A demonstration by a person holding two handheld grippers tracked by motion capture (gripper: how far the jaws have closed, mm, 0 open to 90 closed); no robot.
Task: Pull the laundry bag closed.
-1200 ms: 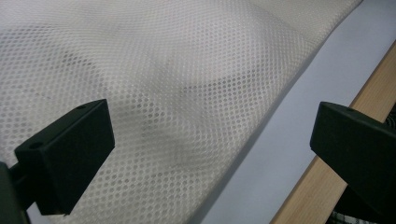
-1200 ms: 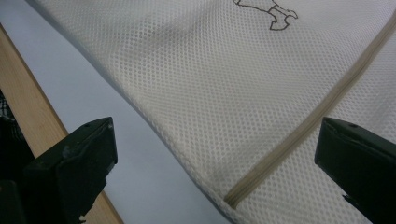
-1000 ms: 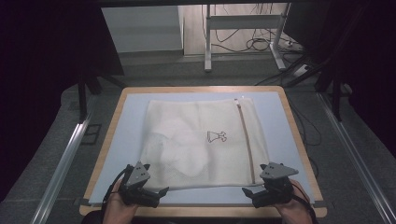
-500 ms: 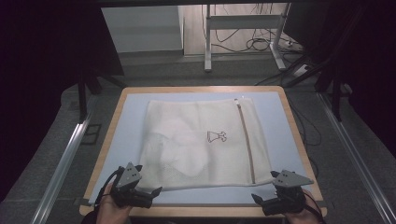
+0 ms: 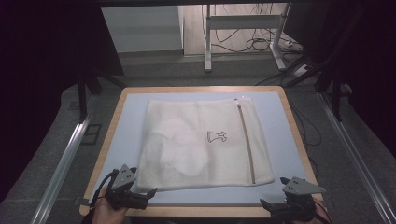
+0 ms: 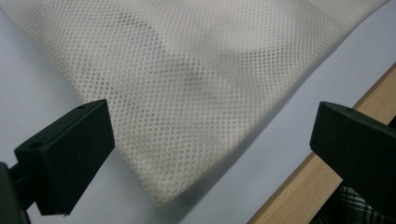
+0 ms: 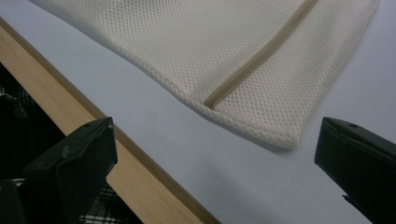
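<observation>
- The room around you is dim: a grey floor, a pale wall panel at the back, and tangled cables under a metal desk frame beyond the far edge.
- Your surface is a pale blue-grey sheet bordered by a light wooden rim, rounded at the corners.
- A cream mesh bag lies flat in the middle of the surface. Its weave is fine and honeycomb-like, and a tan zipper runs along its right side, beside a small dark printed emblem.
- A paler, softly folded shape shows through the mesh on the left half.
- Your left tool sits at the near left corner, jaws spread wide and holding nothing, just short of the bag's corner.
- Your right tool sits at the near right edge, jaws likewise wide apart and free of the bag.
</observation>
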